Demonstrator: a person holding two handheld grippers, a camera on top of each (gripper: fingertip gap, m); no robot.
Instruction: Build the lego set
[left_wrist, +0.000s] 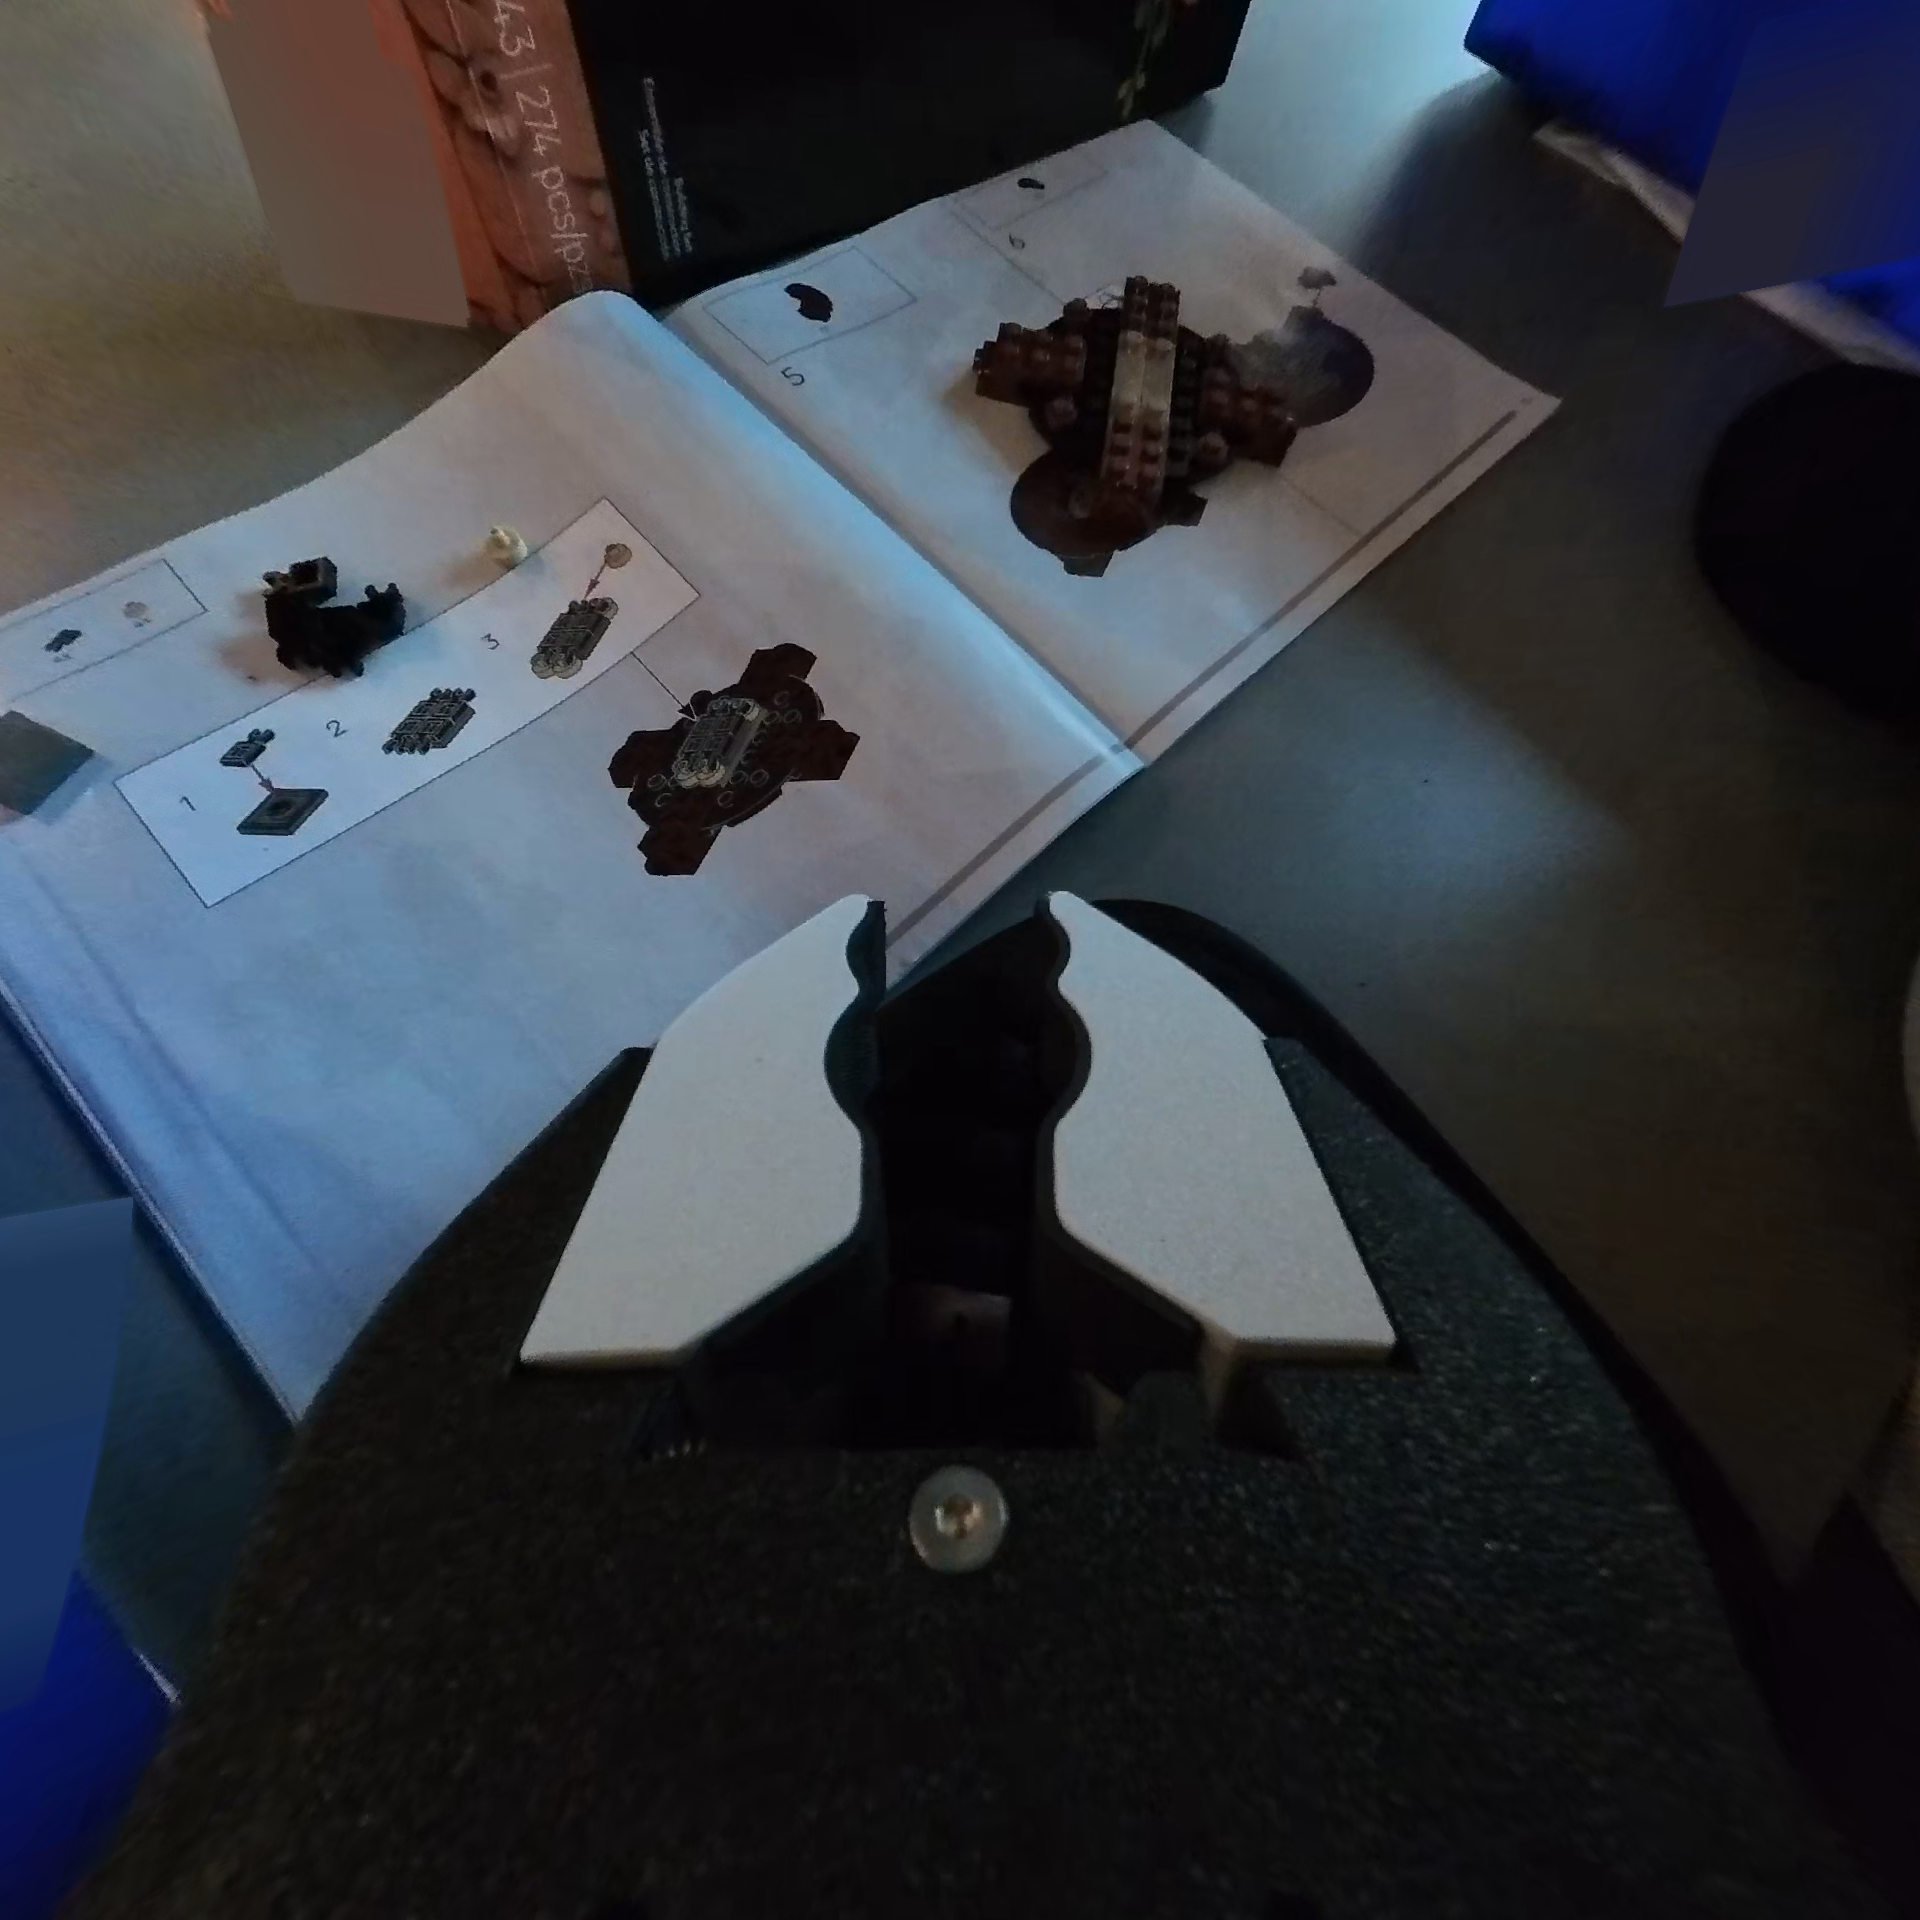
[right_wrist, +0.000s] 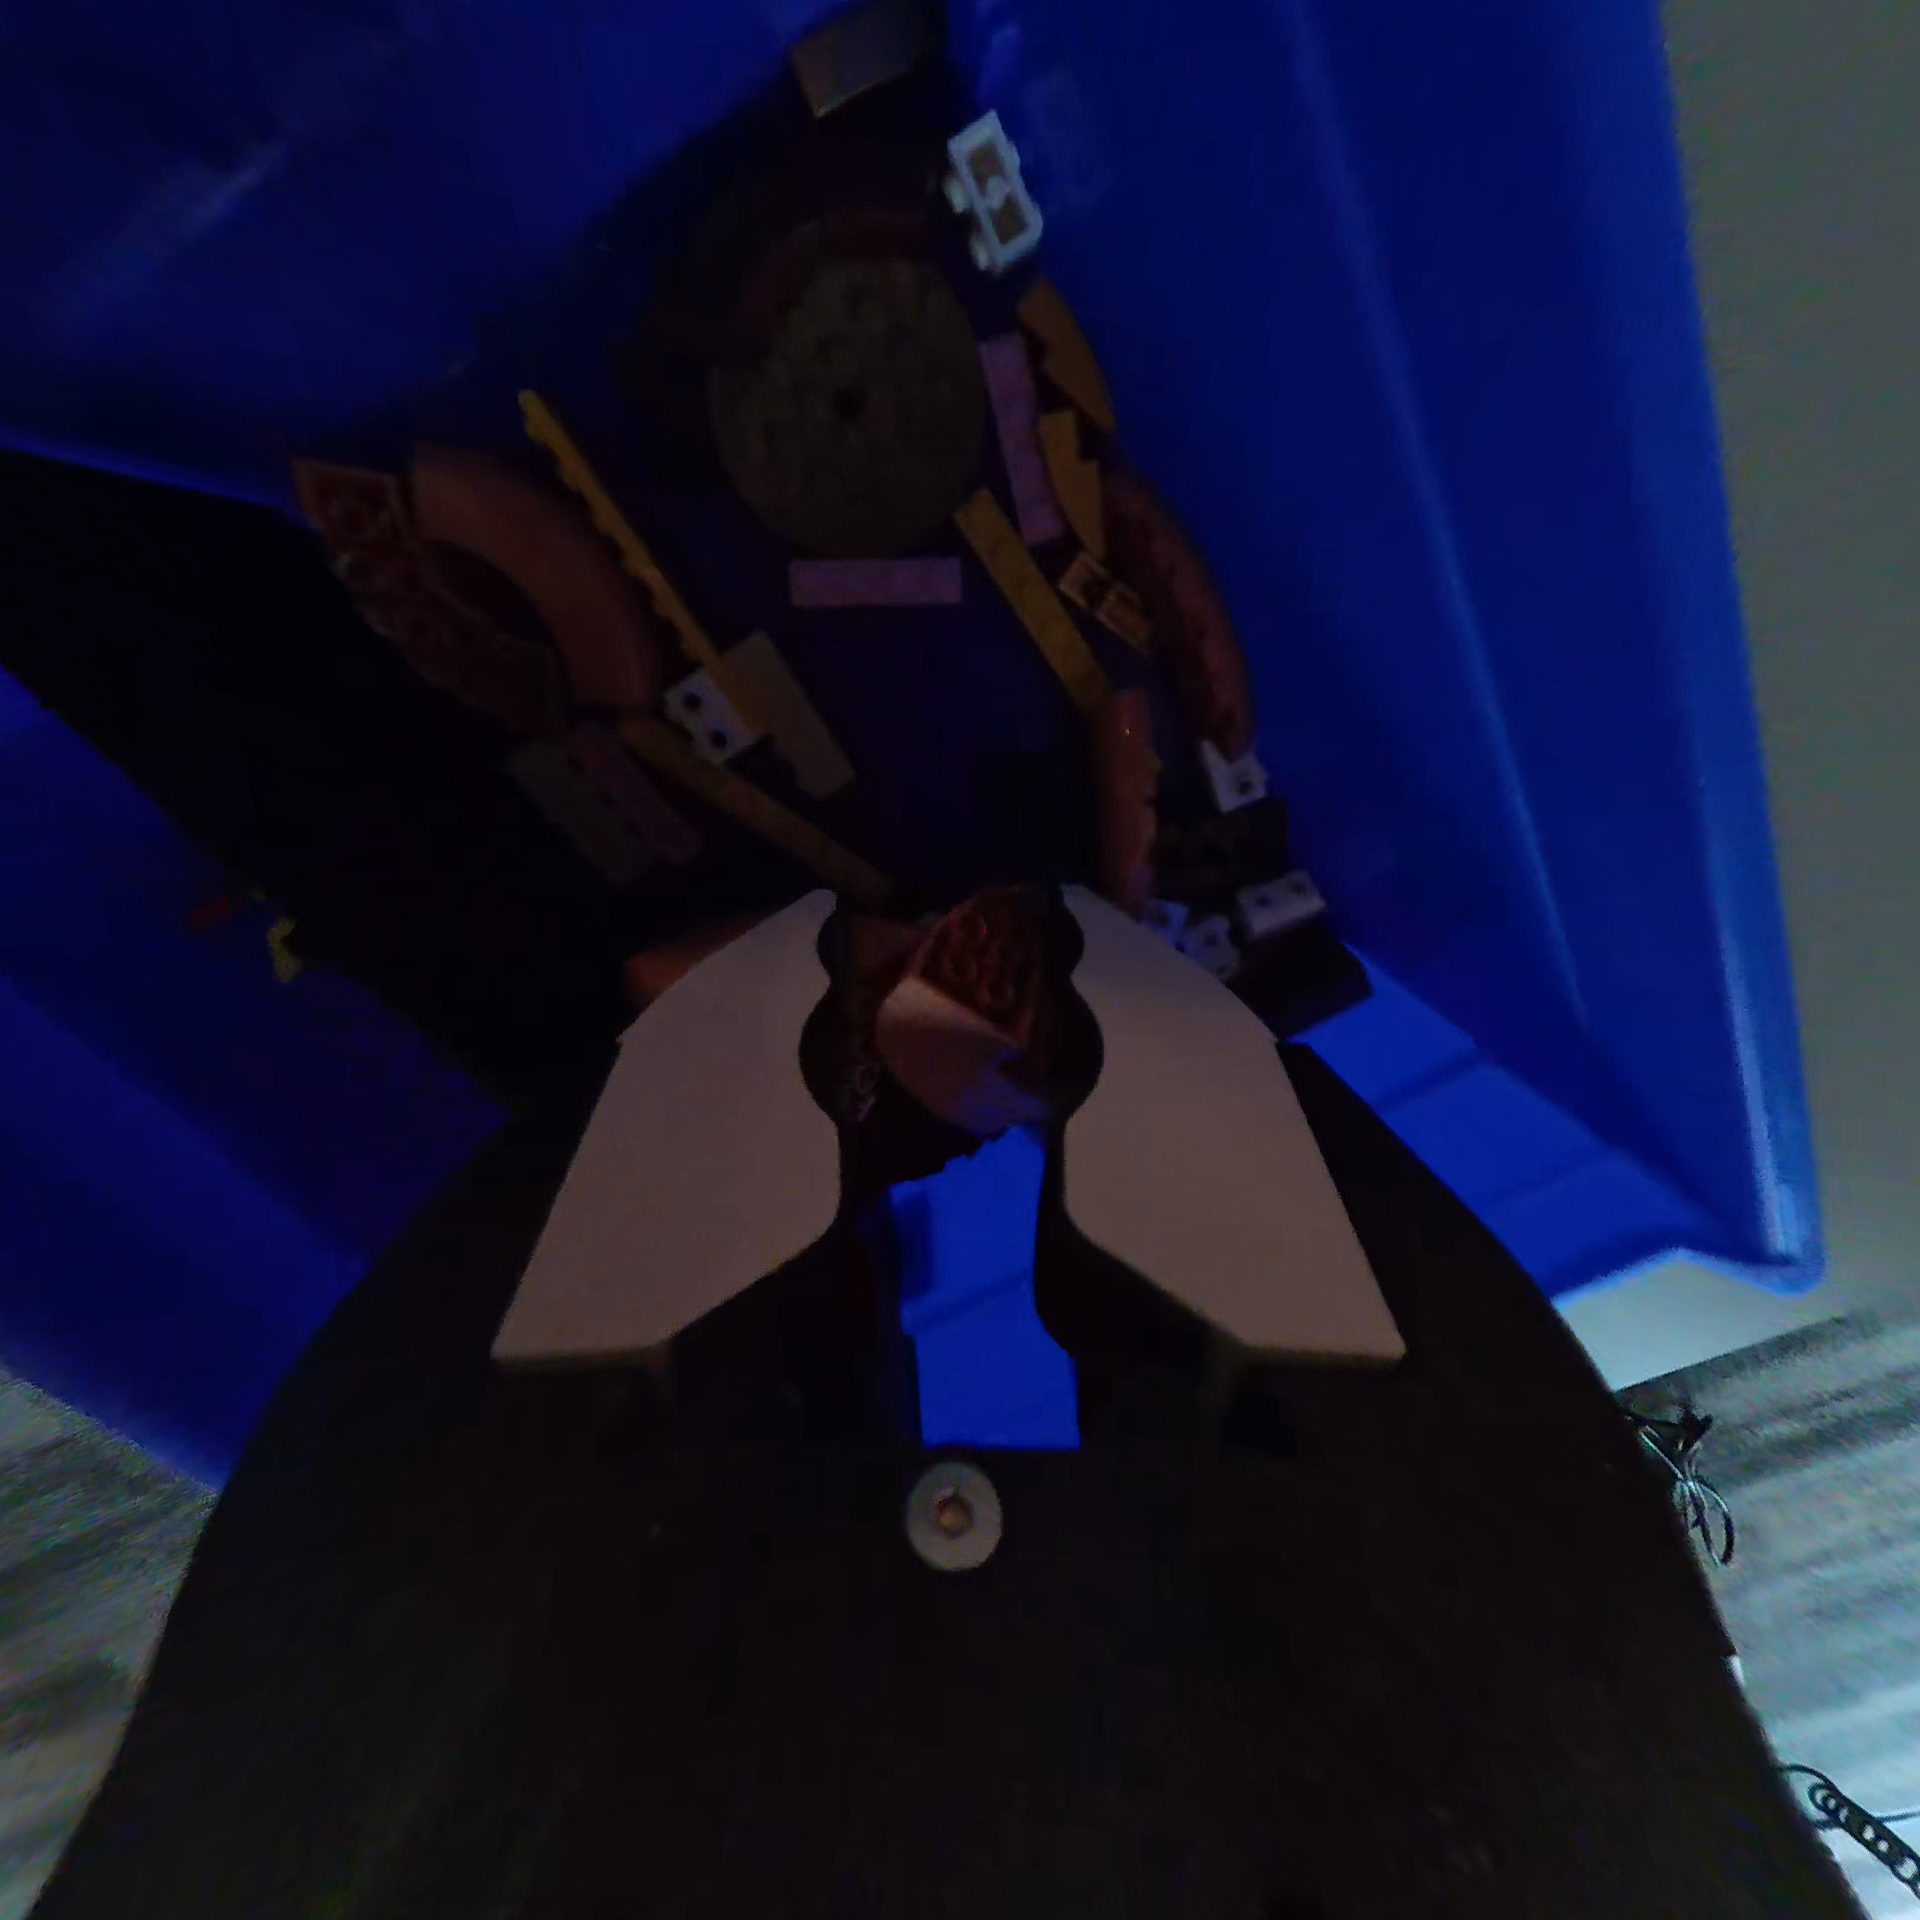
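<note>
In the left wrist view my left gripper hovers over the near edge of an open instruction booklet. A dark studded brick piece sits between its fingers, and they are shut on it. A brown brick build with a pale strip on top stands on the booklet's right page. A small black cluster of bricks and a tiny white piece lie on the left page. In the right wrist view my right gripper is inside a blue bin, shut on a brown and tan brick piece.
The bin holds several loose pieces: an olive round disc, a white brick, long yellow strips. A dark product box stands behind the booklet. A grey tile lies at the left edge. The scene is dim. The left gripper's tips are roughly 50 cm from the right gripper's. To the brown brick build: left tips about 15 cm, right tips about 35 cm.
</note>
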